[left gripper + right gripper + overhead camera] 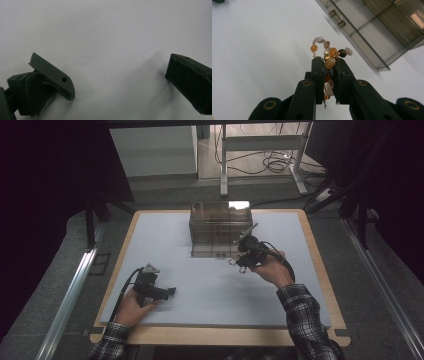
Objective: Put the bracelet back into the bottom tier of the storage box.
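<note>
Right gripper (328, 62) pinches a bead bracelet (329, 53) between its jaws beside the clear box (220, 227), seemingly not yet stowed; left gripper (120, 82) gapes wide, idle.

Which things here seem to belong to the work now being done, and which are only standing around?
Likely part of the job:
- bead bracelet, clamped in the right gripper
- clear drawer box just beyond it
- left gripper, open, low over the white mat

Just around:
- cables on the floor
- white desk legs
</note>
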### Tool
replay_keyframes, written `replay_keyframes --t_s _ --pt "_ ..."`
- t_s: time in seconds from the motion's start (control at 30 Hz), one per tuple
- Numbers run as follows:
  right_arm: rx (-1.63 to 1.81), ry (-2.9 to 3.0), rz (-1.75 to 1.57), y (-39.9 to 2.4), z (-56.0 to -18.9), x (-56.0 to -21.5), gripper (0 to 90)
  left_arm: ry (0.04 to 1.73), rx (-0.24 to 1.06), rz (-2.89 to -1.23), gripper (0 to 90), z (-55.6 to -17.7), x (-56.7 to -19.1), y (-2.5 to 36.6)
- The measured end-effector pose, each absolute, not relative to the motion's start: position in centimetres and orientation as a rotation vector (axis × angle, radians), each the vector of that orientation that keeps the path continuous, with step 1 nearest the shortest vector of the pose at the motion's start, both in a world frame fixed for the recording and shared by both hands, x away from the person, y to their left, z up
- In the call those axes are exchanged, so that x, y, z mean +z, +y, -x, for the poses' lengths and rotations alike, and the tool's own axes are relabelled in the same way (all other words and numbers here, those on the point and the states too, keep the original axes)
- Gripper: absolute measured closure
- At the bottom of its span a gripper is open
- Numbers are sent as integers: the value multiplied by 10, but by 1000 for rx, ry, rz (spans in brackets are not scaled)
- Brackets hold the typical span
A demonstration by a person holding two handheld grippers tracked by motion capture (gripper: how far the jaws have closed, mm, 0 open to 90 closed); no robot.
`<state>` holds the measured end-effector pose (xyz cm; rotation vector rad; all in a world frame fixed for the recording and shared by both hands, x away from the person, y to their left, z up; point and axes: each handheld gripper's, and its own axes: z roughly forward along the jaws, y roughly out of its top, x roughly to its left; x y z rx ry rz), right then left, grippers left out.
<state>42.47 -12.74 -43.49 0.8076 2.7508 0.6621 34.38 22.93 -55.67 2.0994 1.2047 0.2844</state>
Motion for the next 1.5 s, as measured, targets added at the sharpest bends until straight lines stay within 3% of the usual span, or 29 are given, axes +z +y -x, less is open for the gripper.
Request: replay_keyframes --t_s 1.5 --pt "1006 2520 -784 -65 -468 -448 783 1207 283 -2099 0 -344 -557 229"
